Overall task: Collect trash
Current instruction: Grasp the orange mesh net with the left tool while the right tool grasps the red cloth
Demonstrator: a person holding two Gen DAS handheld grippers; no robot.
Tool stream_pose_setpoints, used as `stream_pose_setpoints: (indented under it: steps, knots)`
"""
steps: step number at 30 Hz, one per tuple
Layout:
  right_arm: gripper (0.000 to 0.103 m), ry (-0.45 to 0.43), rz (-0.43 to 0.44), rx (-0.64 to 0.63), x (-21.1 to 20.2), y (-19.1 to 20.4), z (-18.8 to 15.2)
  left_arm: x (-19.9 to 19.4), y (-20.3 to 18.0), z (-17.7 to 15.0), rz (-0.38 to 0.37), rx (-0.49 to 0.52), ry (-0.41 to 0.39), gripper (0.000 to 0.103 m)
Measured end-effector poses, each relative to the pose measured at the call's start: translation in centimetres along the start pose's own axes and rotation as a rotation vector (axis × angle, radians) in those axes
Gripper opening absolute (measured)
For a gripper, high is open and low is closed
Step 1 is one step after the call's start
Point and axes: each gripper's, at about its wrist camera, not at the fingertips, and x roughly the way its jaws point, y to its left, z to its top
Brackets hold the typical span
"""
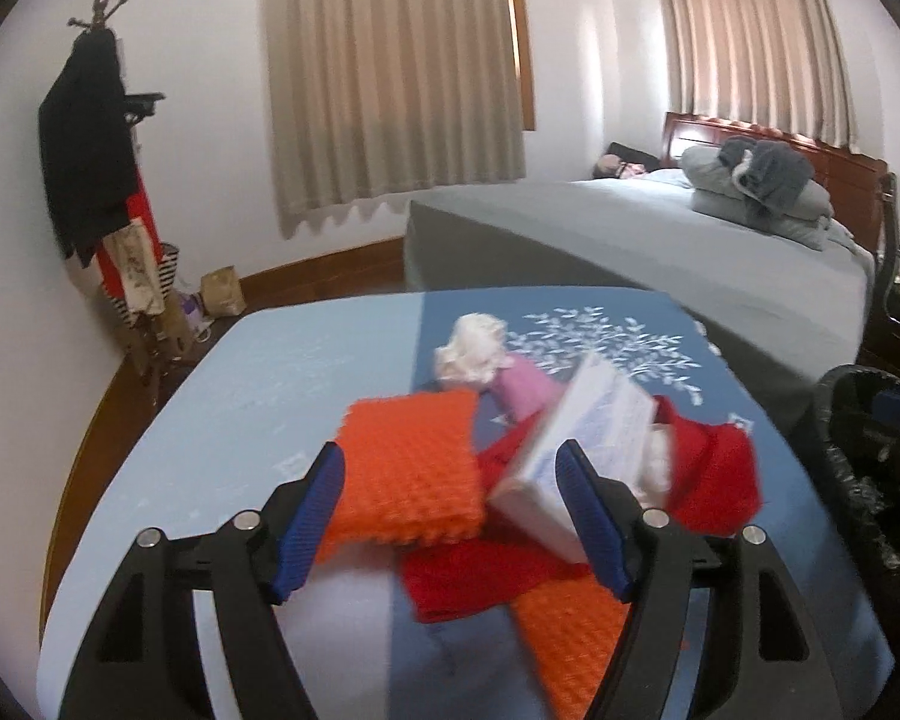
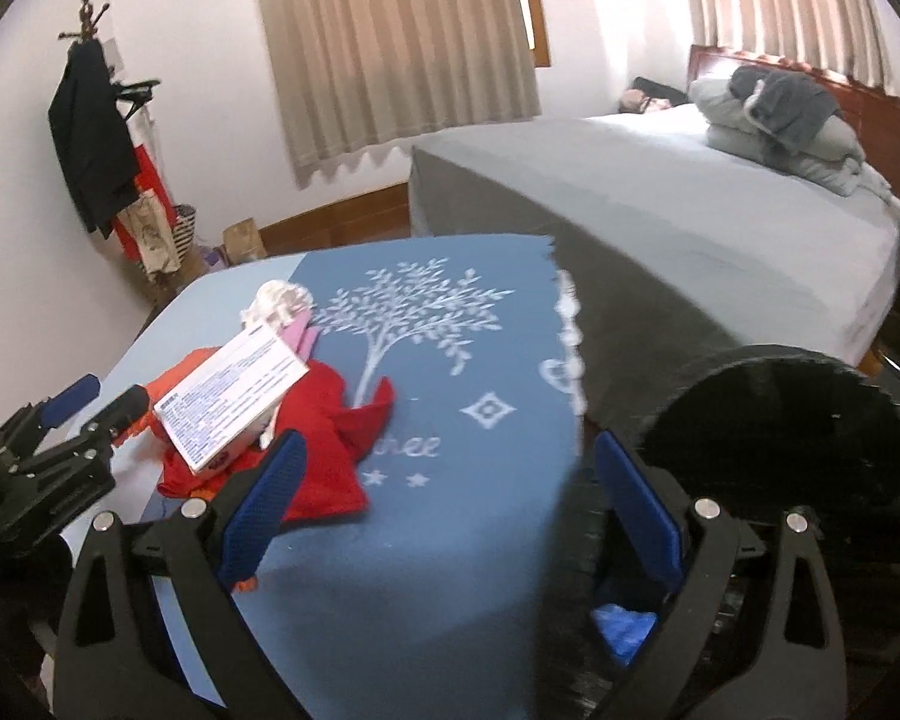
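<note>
- A table (image 1: 222, 396) draped in a two-tone blue cloth with a white tree print fills the foreground of a bedroom.
- Behind it stands a bed with a grey cover (image 1: 660, 240) and a dark wooden headboard; folded grey bedding (image 1: 762, 186) lies at its head.
- Beige pleated curtains (image 1: 390, 78) hang on the white back wall, and a coat stand with dark and red clothes (image 1: 96, 180) stands at the left.
- A black-lined trash bin (image 2: 780, 438) sits off the table's right edge, close to the right hand-held gripper.
- On the table lies a pile: an orange waffle-textured cloth (image 1: 408, 468), red fabric (image 1: 714, 474), a white printed cardboard box (image 1: 582, 438) and a crumpled white tissue wad (image 1: 471, 348) beside a pink piece (image 1: 525, 387).
- The left hand-held gripper (image 1: 456, 522) has its blue-padded jaws apart and empty; the orange cloth and the box's near corner show between them, just beyond the tips.
- The right hand-held gripper (image 2: 444, 510) is likewise spread wide and empty, over the table's right edge, with the pile to its left.
</note>
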Motion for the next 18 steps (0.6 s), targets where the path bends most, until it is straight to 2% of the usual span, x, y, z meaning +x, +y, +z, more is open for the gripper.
stream_pose_setpoints:
  steps: [5, 7, 11, 14, 16, 18]
  knots:
    - [0.093, 0.042, 0.029, -0.037, 2.4, 1.9, -0.4, 0.5, 1.5, -0.5, 0.019, -0.02, 0.012, 0.072]
    - [0.083, 0.056, 0.038, -0.048, 3.1, 2.4, -0.5, 0.7, 1.9, -0.6, 0.02, -0.027, 0.015, 0.072]
    - [0.074, 0.087, 0.066, -0.062, 4.3, 3.2, -0.6, 0.7, 2.0, -0.8, 0.017, -0.036, 0.015, 0.072]
    - [0.053, 0.112, 0.106, -0.079, 4.8, 3.8, -0.7, 1.0, 2.0, -0.8, 0.013, -0.037, 0.016, 0.072]
    - [0.027, 0.129, 0.155, -0.09, 4.9, 4.1, -0.8, 1.3, 2.0, -0.8, 0.01, -0.039, 0.016, 0.072]
    - [0.012, 0.129, 0.182, -0.096, 4.6, 4.3, -0.8, 1.3, 1.7, -0.9, 0.008, -0.039, 0.017, 0.072]
